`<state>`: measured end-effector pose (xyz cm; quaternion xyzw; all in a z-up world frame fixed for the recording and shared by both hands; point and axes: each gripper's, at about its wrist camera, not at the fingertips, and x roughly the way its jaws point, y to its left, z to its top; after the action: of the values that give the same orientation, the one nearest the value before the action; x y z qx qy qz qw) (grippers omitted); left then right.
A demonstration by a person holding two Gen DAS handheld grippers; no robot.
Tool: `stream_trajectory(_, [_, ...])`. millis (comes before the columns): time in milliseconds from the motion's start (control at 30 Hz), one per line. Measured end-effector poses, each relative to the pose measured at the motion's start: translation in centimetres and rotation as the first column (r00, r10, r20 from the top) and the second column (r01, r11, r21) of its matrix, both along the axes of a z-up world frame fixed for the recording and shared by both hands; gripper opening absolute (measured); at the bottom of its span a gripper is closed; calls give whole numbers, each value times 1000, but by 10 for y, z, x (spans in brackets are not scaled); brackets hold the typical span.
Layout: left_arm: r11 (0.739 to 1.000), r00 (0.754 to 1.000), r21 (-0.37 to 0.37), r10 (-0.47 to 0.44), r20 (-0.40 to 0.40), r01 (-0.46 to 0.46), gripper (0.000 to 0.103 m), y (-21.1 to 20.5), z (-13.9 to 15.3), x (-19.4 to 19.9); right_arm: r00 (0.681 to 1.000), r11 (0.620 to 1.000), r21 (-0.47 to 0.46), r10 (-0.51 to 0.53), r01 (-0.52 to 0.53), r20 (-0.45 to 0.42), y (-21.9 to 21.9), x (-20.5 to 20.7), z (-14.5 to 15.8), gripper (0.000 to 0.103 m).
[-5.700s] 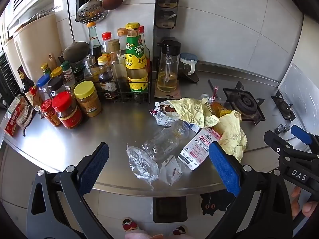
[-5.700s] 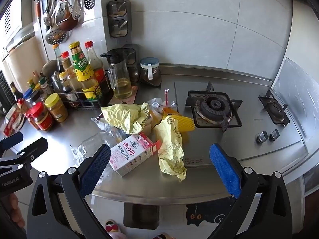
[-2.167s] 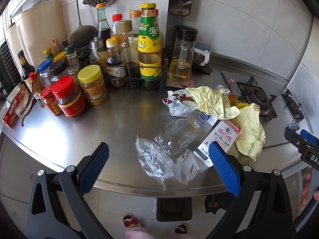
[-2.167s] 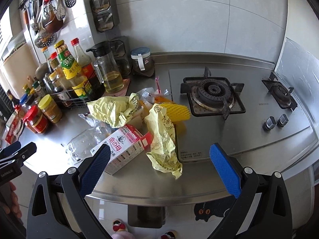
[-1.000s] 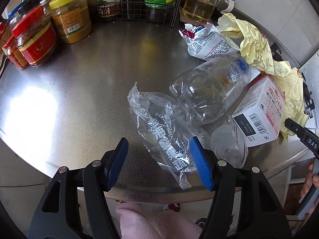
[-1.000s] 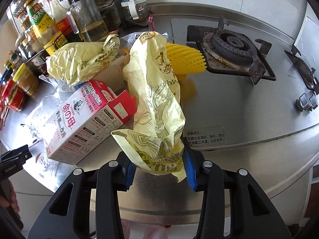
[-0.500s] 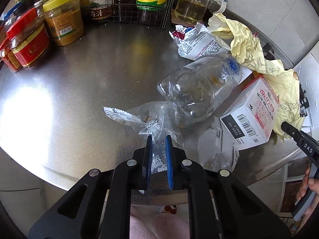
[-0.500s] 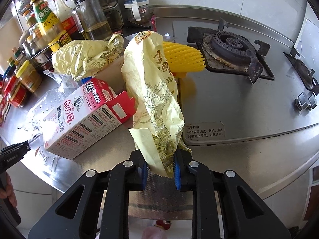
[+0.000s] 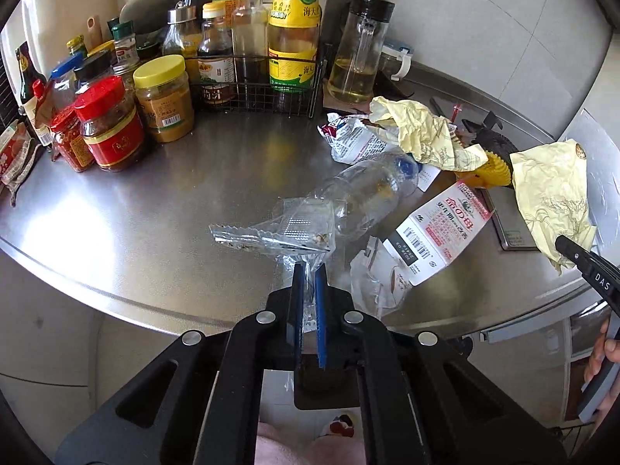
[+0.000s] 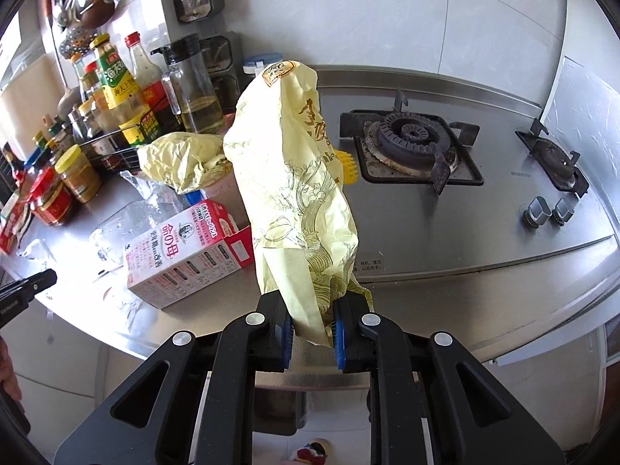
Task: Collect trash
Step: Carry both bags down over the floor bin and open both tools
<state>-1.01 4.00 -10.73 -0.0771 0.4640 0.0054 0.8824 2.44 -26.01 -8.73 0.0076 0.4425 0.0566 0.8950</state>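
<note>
Stainless steel countertop (image 9: 128, 193), textured, with a rounded front edge. Lying on it: crushed clear bottle (image 9: 364, 193), pink-and-white carton (image 9: 438, 232), crumpled yellow paper (image 9: 422, 135), printed white wrapper (image 9: 356, 141). Jars (image 9: 112, 124) and a wire rack of bottles (image 9: 255, 81) stand at the back left. Gas hob (image 10: 414, 143) set in at right.

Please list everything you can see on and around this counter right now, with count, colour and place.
clear wrapper: one, transparent, pinched in left gripper
yellow paper bag: one, pale yellow, pinched in right gripper
second yellow bag: one, crumpled, on counter
plastic bottle: one, clear, lying on counter
carton: one, pink and white, lying on counter
condiment bottles and jars: many, mixed colours, counter's back left
oil dispenser: one, glass, black lid
gas burners: two, black, right
counter: one, steel
left gripper: shut, black with blue pads
right gripper: shut, black with blue pads
</note>
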Motion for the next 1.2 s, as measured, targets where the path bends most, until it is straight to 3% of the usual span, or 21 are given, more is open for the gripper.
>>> stream_trajectory(200, [997,997,-22,-70,34,71,4,-25,17,-44,995,995,44,96,-94,-25,7,-56,5,17])
stream_trajectory(400, [988,990,-53,-143,-10,142,4,-55,-10,-91,972,979,79,197,-188,-127,19,-114,-25,17])
stream_trajectory(567, [979,983,-141,-160,-87,147,5,-70,-64,-107,938,972,89,232,-216,-256,26,-138,-79,18])
stream_trajectory(733, [980,975,-147,-155,-157,132,5,-78,-126,-105,909,975,62,223,-215,-351,37,-142,-147,17])
stream_trajectory(933, [977,957,-167,-170,-235,132,5,-83,-210,-86,887,986,110,161,-125,-433,46,-129,-250,18])
stream_trajectory(1033, [977,945,-168,-174,-277,131,5,-85,-251,-71,882,987,84,161,-138,-443,59,-122,-291,18])
stream_trajectory(1200, [973,918,-224,-142,-371,60,5,-77,-318,-47,832,990,105,138,-97,-538,72,-110,-359,18])
